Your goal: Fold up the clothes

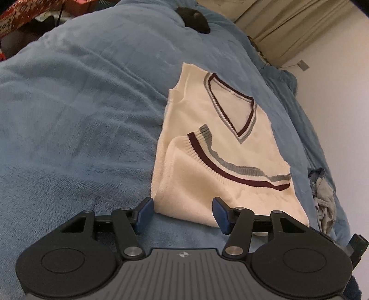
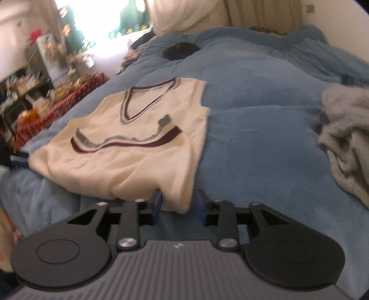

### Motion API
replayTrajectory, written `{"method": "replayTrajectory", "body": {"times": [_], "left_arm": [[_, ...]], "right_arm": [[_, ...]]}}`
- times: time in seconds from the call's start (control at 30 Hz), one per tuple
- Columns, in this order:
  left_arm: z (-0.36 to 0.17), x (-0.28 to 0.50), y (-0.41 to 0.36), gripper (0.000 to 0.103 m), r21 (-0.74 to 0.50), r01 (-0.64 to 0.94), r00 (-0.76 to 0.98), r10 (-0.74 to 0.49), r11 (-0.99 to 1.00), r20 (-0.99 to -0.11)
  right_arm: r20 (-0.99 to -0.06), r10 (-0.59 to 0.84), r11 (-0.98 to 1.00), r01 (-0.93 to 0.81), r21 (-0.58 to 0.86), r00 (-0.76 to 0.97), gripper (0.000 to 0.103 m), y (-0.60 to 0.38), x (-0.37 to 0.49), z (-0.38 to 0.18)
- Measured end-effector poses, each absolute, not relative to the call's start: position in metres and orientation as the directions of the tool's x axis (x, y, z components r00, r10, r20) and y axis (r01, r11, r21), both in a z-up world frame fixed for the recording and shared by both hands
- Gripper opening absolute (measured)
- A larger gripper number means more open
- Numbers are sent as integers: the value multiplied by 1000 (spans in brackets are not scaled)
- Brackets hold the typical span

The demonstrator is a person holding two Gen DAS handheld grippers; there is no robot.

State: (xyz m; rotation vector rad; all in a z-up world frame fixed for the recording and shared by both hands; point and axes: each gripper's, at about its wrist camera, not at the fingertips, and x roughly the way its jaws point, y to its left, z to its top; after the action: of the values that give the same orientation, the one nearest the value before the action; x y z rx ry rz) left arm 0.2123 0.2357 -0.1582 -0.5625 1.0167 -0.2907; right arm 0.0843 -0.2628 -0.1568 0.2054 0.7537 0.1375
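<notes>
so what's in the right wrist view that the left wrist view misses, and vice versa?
Right wrist only: a bright window, cluttered shelves, and a rumpled grey blanket.

Left wrist only: a small heap of blue-grey cloth at the bed's edge, beside bare floor.

Both: the cream vest with its striped hem folded up on the blue bedspread, a dark lump farther back, and an open claw at the near fold, left claw, right claw.

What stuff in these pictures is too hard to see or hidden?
- Right wrist view: the shelf clutter on the left is blurred and washed out by window glare.
- Both views: the dark object far up the blue blanket is too small to identify.
- Left wrist view: the crumpled grey cloth is too distorted to identify.
- Both views: the vest is folded, so its underside is hidden.
- Right wrist view: the right gripper is blurred where it meets the vest.
</notes>
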Motion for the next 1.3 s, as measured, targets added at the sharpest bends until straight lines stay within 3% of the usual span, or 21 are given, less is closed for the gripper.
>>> {"method": "replayTrajectory", "body": {"times": [0.2,0.37,0.6,0.67,0.7,0.73,0.77,0.87,1.3], "left_arm": [[-171,221,237,57,-577,-75,489,-474,813,-732],[-171,224,227,55,-488,-42,477,-412,872,-776],[-180,232,210,60,-412,-2,446,-368,911,-816],[-180,234,204,52,-396,8,453,-356,918,-817],[-179,235,201,34,-388,13,459,-350,922,-816],[-178,235,200,25,-388,16,463,-350,922,-814],[-178,234,199,16,-399,17,468,-360,917,-807],[-173,229,200,14,-414,27,492,-373,910,-787],[-128,173,209,13,-480,113,524,-463,870,-715]], "right_arm": [[-664,241,924,41,379,708,43,-279,77,-160],[-649,262,890,81,448,714,51,-281,76,-164],[-666,286,849,141,510,689,52,-280,99,-181],[-669,301,836,150,528,680,53,-278,108,-187],[-669,301,838,146,526,680,53,-275,113,-188],[-672,298,847,137,513,678,42,-272,118,-189],[-678,297,859,123,498,672,22,-268,121,-189],[-694,285,884,99,457,661,11,-258,126,-187],[-721,282,942,-39,334,633,8,-263,95,-130]]}}
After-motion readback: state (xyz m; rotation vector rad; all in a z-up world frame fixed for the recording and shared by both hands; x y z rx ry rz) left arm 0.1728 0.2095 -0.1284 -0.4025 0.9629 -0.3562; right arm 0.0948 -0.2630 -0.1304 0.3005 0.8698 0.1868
